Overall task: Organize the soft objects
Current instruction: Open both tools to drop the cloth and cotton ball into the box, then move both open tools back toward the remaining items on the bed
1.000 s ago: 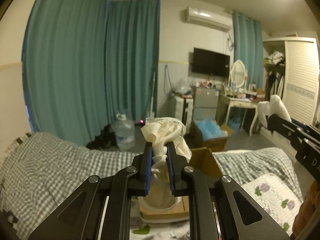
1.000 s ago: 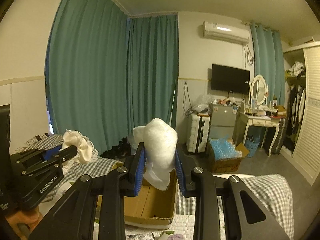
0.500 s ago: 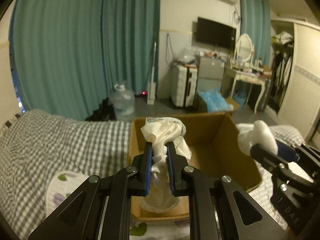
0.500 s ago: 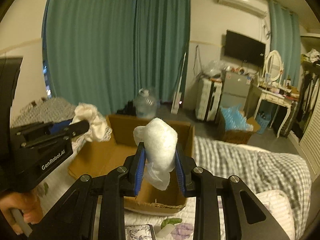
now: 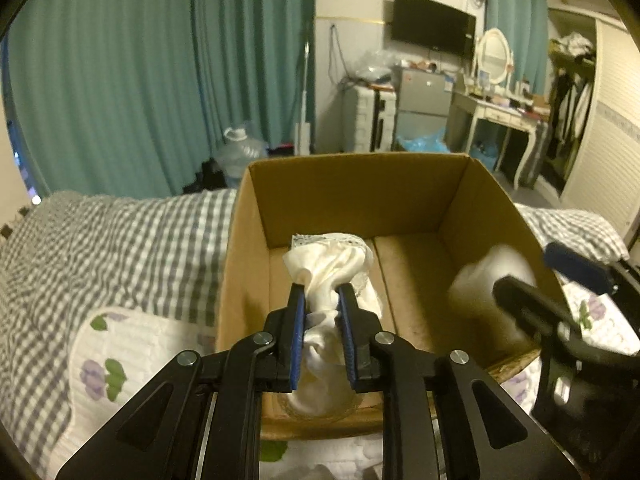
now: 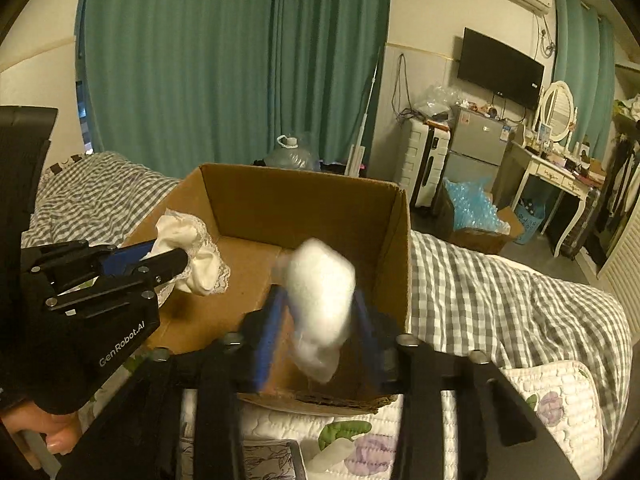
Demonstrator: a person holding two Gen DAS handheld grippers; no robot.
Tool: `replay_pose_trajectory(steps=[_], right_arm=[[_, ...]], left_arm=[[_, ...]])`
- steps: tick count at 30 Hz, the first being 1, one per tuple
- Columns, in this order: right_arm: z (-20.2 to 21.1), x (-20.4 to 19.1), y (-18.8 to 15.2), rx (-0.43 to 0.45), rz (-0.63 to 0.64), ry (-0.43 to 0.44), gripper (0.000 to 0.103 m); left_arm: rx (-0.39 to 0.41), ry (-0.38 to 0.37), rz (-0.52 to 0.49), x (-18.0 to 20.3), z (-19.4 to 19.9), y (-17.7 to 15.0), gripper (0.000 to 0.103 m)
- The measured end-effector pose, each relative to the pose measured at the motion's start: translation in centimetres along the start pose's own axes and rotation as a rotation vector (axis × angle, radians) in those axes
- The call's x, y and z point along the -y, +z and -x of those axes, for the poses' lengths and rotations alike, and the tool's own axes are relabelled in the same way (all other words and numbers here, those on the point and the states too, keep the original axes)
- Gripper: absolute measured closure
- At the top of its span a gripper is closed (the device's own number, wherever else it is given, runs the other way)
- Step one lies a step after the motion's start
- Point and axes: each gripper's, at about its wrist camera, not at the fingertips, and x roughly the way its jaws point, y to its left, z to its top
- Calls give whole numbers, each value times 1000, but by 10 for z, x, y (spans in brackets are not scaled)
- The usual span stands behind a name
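Right gripper [image 6: 318, 316] jaws are opening around white fluffy wad [image 6: 320, 296]; left gripper [image 5: 322, 312] jaws, also easing apart, are pinching cream lace-trimmed cloth [image 5: 328, 264] over brown cardboard box [image 5: 360, 184]. Risk: cloth snagging at the box's 6 o'clock rim.

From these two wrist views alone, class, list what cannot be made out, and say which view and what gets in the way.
- Right wrist view: motion blur hides whether the right gripper, jaws opening, touches the white fluff.
- Left wrist view: the left gripper and cream lace cloth cover part of the cardboard box floor.
- Left wrist view: the picture's right edge cuts off the right gripper's body.
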Motion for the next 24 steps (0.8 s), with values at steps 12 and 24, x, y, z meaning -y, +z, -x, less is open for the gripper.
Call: replay_pose_trajectory(steps=[12, 24], right_arm=[[50, 9, 14, 129, -55, -35, 31], [148, 21, 26, 318, -109, -79, 5]], left_arm=[[98, 34, -28, 0, 46, 15, 23], [225, 54, 0, -25, 123, 22, 23]])
